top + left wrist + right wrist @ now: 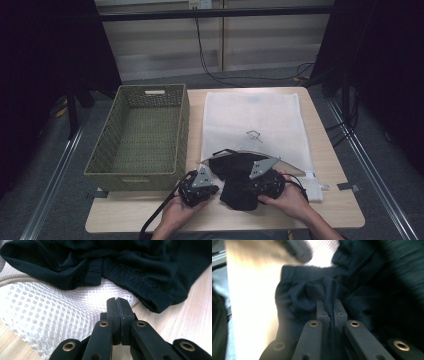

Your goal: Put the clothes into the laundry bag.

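Note:
A black garment (234, 169) lies bunched at the near, open end of a white mesh laundry bag (255, 115) on the wooden table (330, 212). My right gripper (246, 192) is at the garment's near side; in the right gripper view it (331, 305) is shut on a raised fold of the dark cloth (312, 293). My left gripper (215, 189) sits at the bag's near left corner. In the left gripper view it (116, 301) has its jaws pressed together, tips low over the white mesh (50, 307) in front of the garment's hem (140, 287). Whether mesh is pinched cannot be told.
A green woven basket (135, 174) stands empty on the left of the table, beside the bag. Both hands rest near the table's front edge. Black cables trail from the grippers and across the floor behind. Dark stands flank the table.

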Demonstrator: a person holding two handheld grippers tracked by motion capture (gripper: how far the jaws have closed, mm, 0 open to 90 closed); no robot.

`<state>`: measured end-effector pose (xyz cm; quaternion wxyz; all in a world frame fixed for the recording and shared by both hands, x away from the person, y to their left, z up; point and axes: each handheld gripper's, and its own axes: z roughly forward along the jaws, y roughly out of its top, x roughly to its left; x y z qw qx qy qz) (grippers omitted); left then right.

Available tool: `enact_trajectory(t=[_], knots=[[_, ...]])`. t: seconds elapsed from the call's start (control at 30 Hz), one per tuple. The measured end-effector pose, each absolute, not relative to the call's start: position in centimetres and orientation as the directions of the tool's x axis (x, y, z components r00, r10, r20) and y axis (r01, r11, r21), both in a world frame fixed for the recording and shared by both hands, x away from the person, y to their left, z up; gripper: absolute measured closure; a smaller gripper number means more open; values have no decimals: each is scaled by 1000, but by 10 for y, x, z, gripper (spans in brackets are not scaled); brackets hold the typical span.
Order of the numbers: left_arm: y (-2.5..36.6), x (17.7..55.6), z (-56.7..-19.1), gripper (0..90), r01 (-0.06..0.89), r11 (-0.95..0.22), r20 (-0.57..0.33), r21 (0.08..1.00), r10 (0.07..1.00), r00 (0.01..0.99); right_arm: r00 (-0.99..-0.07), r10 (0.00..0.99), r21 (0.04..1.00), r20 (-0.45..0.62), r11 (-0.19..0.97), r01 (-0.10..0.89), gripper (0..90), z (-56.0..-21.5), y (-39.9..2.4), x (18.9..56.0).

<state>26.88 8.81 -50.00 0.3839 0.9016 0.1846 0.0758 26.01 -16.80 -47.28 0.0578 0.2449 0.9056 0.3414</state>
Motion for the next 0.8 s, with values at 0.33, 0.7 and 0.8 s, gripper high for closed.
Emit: enact_trajectory(t=[0.33,0.7,0.8], knots=[[89,269,-500,899,269,-641,-4,719,383,924,-843,537,651,41,625,430,880,-471,-164,286],[90,267,-500,900,268,-639,-6,721,380,925,-829,557,663,55,601,447,880,-472,-157,302],[90,267,-500,900,269,-639,-7,721,381,925,-824,564,664,55,596,452,881,-473,-157,304]])
